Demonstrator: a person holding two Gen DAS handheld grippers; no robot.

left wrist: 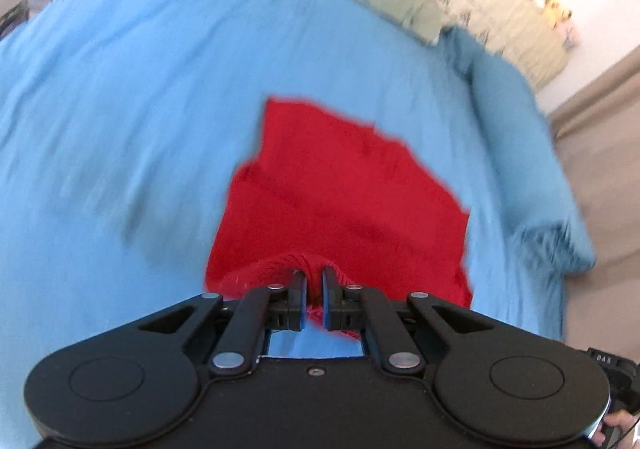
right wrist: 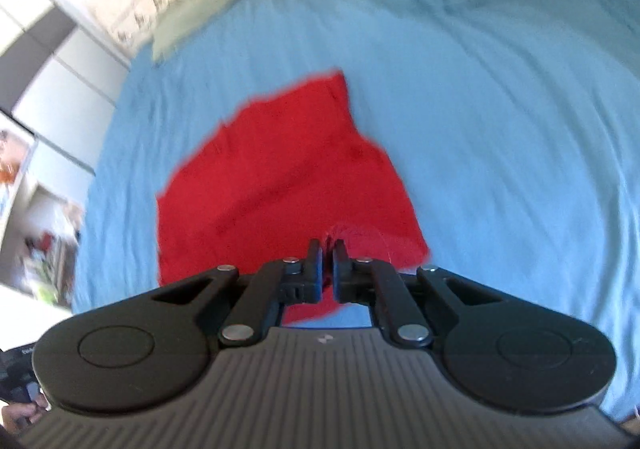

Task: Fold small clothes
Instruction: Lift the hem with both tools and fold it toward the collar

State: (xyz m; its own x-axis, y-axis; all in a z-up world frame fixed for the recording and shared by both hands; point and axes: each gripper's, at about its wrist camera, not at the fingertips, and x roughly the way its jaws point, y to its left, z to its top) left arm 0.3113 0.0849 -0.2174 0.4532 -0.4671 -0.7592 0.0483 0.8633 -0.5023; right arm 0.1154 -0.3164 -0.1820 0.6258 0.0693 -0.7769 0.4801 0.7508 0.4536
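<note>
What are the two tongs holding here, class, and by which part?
Both hold the red garment: the left tongs and the right tongs each pinch a bunched bit of its near edge.

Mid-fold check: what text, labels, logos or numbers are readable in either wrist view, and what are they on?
"DAS" or similar: pale characters on the dark device at the left wrist view's right edge, blurred, reading uncertain.
Small pale logo mark on the right gripper's ribbed body, no letters.
Pale print on a dark object at the right view's left edge: unreadable.
</note>
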